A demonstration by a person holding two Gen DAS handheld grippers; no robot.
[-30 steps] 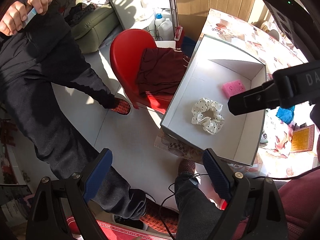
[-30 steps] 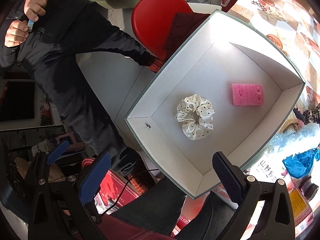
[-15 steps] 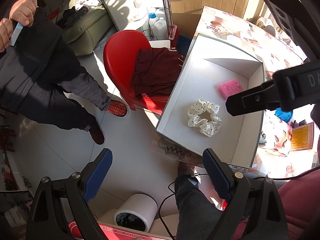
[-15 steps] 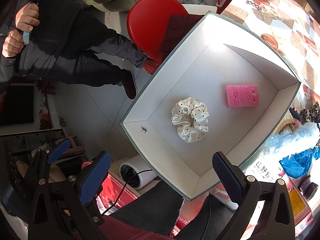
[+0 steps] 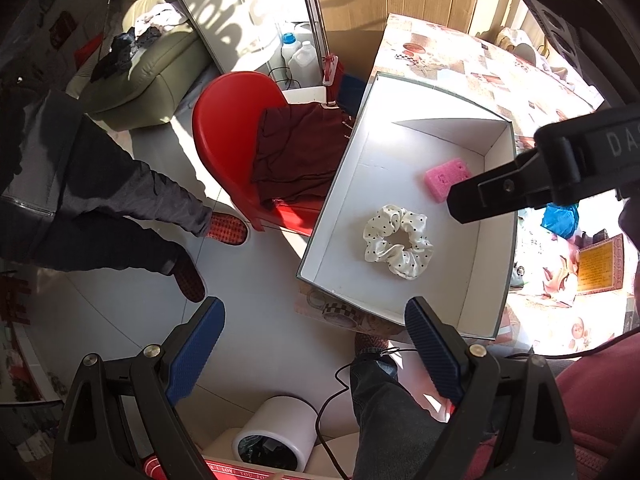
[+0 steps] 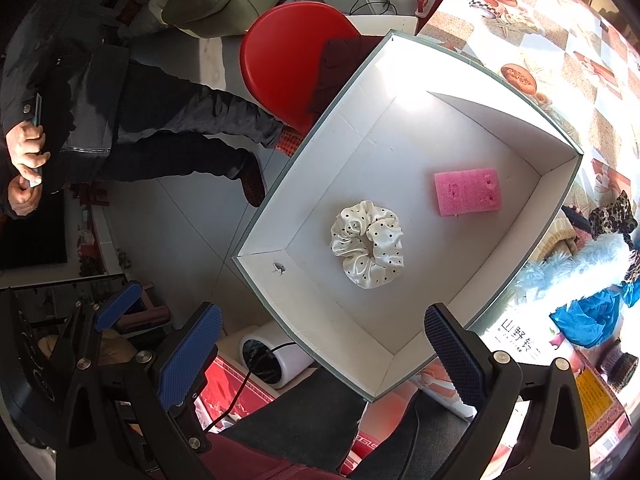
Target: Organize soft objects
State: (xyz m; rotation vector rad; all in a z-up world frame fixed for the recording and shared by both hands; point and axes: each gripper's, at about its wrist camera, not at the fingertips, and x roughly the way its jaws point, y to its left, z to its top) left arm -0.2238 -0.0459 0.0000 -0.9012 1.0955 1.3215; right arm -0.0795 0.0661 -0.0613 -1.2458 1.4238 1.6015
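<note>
A white box point(image 6: 320, 132) sits on the table's left edge. Inside lie a cream polka-dot scrunchie point(image 6: 367, 243) and a pink sponge point(image 6: 468, 191); both also show in the left wrist view, the scrunchie point(image 5: 398, 241) and the sponge point(image 5: 445, 174). My right gripper point(image 6: 322, 338) is open and empty, above the box's near corner. My left gripper point(image 5: 314, 334) is open and empty, over the floor by the box's point(image 5: 344, 184) near left corner. The right gripper's body point(image 5: 552, 168) crosses the left wrist view over the box.
A blue fluffy item point(image 6: 576, 268), a leopard-print piece point(image 6: 612, 216) and blue cloth point(image 6: 588, 320) lie right of the box on the patterned table point(image 6: 540, 40). A red chair point(image 5: 232, 136) with a maroon garment point(image 5: 296, 152) stands left. A person's legs point(image 5: 120, 200) and a white cylinder point(image 5: 276, 436) are on the floor.
Both views have drifted slightly, so the box sits a little further away. The standing person has stepped back to the left, uncovering the white cylinder. Both grippers stay open.
</note>
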